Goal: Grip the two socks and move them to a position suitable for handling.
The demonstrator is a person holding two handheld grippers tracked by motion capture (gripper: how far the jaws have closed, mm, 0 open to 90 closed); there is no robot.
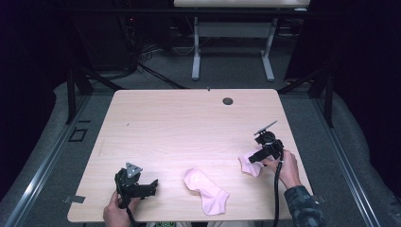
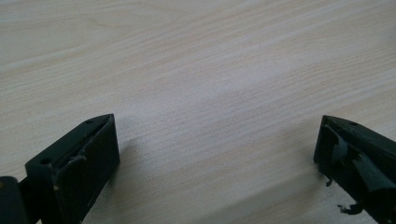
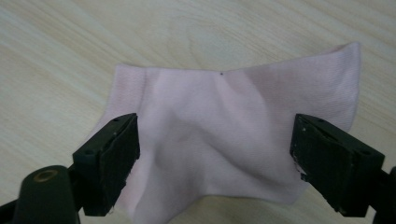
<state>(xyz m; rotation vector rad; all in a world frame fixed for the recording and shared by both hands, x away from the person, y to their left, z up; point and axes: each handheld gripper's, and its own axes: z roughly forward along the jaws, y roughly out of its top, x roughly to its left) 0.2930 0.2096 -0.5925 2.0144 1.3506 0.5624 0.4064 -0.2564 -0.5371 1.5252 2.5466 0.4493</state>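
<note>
Right tongs (image 3: 212,154) wide over one pink sock (image 3: 233,126), second sock (image 1: 206,190) apart, left tongs (image 2: 217,163) wide.

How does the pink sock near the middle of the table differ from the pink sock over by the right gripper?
The middle sock lies stretched out flat with its foot shape plain; the right sock is bunched and rumpled. The middle sock lies apart from both grippers; the right sock sits between the open fingers of the right gripper, partly covered by it in the high view. Both are pale pink and rest on the wooden table.
</note>
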